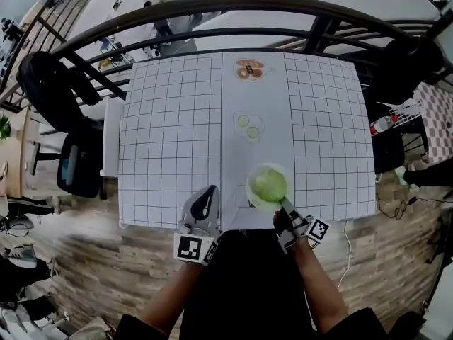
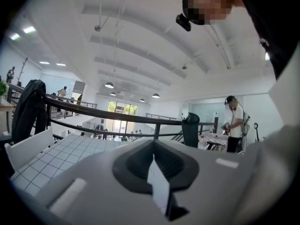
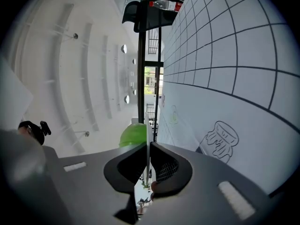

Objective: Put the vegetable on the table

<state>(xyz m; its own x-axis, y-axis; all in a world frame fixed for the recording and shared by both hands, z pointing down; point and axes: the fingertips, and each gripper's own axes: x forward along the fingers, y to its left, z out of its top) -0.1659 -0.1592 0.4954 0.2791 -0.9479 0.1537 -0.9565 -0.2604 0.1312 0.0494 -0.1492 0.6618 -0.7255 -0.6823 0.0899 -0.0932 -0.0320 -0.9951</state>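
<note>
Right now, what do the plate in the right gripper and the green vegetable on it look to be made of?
Plate: thin, white, smooth and matte, probably plastic or melamine; its rim shows as a very thin edge clamped in the right gripper.
Vegetable: an even, bright green, rounded lettuce-like head. It is possibly a plastic replica, but a real one cannot be ruled out.

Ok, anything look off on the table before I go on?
Nothing stands out. The right gripper pinches the rim of the white plate, which looks level near the table's front edge with the green vegetable on it. Nothing has spilled; the cucumber slices and the far plate lie tidy.
</note>
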